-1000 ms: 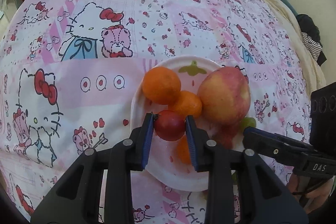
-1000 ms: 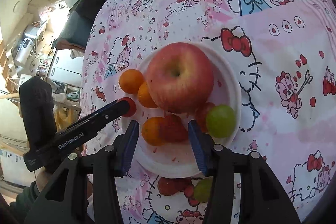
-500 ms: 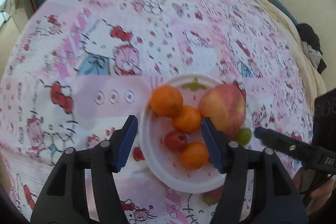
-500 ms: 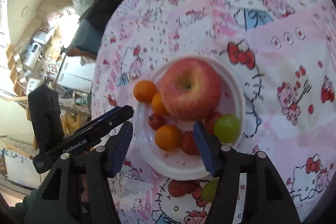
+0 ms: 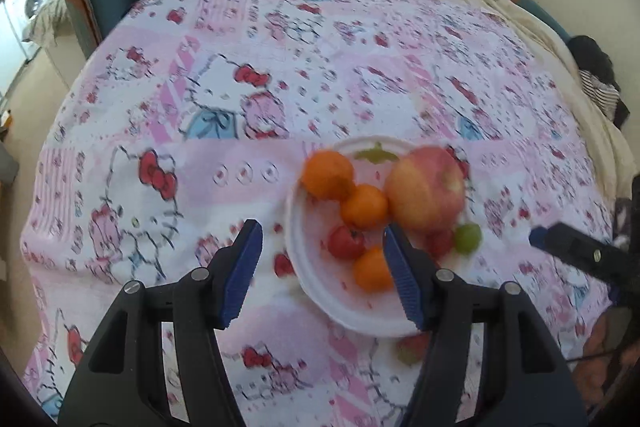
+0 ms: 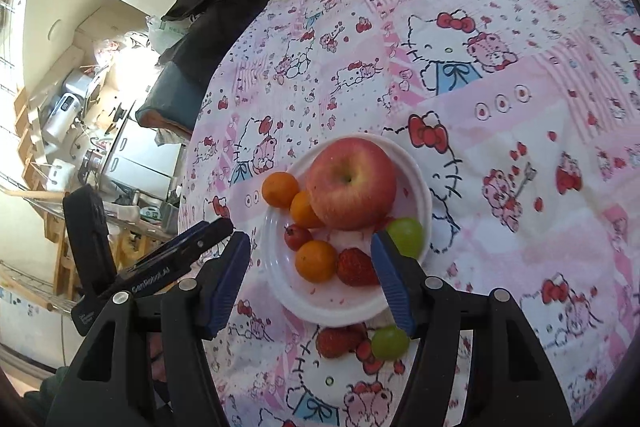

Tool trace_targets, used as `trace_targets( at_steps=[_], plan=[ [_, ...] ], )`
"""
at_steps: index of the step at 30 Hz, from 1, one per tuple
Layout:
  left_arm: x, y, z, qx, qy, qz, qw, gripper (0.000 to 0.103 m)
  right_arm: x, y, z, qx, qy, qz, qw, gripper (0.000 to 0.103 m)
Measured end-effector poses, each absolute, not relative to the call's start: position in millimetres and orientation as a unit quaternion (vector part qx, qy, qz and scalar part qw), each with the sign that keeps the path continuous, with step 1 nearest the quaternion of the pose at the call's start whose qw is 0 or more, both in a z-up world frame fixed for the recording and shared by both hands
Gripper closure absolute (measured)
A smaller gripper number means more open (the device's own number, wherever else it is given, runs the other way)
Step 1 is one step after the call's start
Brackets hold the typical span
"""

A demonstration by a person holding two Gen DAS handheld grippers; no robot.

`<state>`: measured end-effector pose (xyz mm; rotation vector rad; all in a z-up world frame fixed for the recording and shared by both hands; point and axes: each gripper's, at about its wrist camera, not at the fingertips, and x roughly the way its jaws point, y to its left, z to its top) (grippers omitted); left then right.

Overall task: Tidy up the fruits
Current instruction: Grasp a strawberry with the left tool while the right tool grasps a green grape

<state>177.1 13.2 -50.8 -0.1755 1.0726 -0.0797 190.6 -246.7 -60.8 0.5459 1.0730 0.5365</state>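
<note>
So we've got both grippers up over the white plate (image 6: 416, 179) on the cartoon-cat bedsheet (image 6: 500, 39). Left gripper (image 5: 320, 267) has just let go, its jaws spread with nothing between the pads. Right gripper (image 6: 310, 277) has just been opening too, empty. On the plate: an apple (image 6: 352, 183), three small oranges, a cherry tomato (image 5: 346, 242), a strawberry (image 6: 356, 267) and a green grape (image 6: 406, 235). Another strawberry (image 6: 338, 341) and grape (image 6: 390, 342) sit on the sheet just beside the plate.

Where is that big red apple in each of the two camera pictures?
Left wrist view: the apple sits right of centre, on the plate's far right side.
Right wrist view: the apple sits near centre, at the plate's far side.
Shared landmark: the small orange touching its left side.
</note>
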Motion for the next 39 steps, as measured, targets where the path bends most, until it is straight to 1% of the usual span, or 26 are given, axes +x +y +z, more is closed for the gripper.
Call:
trace_targets(
  at_steps=[3, 6, 14, 20, 25, 26, 27, 29, 30, 31, 32, 34, 39],
  plan=[
    [164, 4, -52, -0.075, 0.519, -0.046, 0.85, 0.044, 182, -251, -57, 0.244, 0.495, 0.241, 0.798, 0.037],
    [152, -5, -53, -0.072, 0.523, -0.059, 0.847, 0.044, 171, -257, -57, 0.235, 0.495, 0.229, 0.805, 0.032],
    [129, -32, -67, -0.057, 0.548, -0.094, 0.829, 0.044, 135, -280, -63, 0.221, 0.501, 0.184, 0.816, 0.032],
    [119, -66, -93, -0.036, 0.586, -0.148, 0.796, 0.044, 118, -297, -63, 0.227, 0.499, 0.165, 0.82, 0.032],
    [119, -83, -113, -0.012, 0.602, -0.153, 0.784, 0.046, 118, -305, -70, 0.228, 0.508, 0.155, 0.816, 0.032],
    [121, -85, -116, -0.007, 0.602, -0.152, 0.784, 0.049, 119, -306, -71, 0.231, 0.509, 0.155, 0.815, 0.032],
    [122, -88, -120, -0.002, 0.603, -0.155, 0.783, 0.054, 120, -307, -71, 0.233, 0.509, 0.154, 0.814, 0.032],
    [126, -90, -127, 0.001, 0.611, -0.161, 0.775, 0.061, 121, -306, -71, 0.232, 0.51, 0.154, 0.814, 0.032],
    [127, -90, -129, 0.003, 0.61, -0.158, 0.776, 0.063, 122, -305, -72, 0.23, 0.511, 0.152, 0.814, 0.032],
    [128, -88, -130, 0.006, 0.609, -0.154, 0.778, 0.07, 123, -304, -73, 0.227, 0.514, 0.151, 0.814, 0.032],
    [129, -86, -131, 0.007, 0.609, -0.15, 0.779, 0.074, 125, -303, -75, 0.225, 0.516, 0.15, 0.813, 0.032],
    [131, -81, -130, -0.011, 0.611, -0.156, 0.776, 0.074, 127, -300, -80, 0.218, 0.525, 0.147, 0.809, 0.032],
    [119, -76, -117, 0.001, 0.601, -0.155, 0.784, 0.075, 132, -278, -96, 0.187, 0.56, 0.16, 0.791, 0.033]
  ],
)
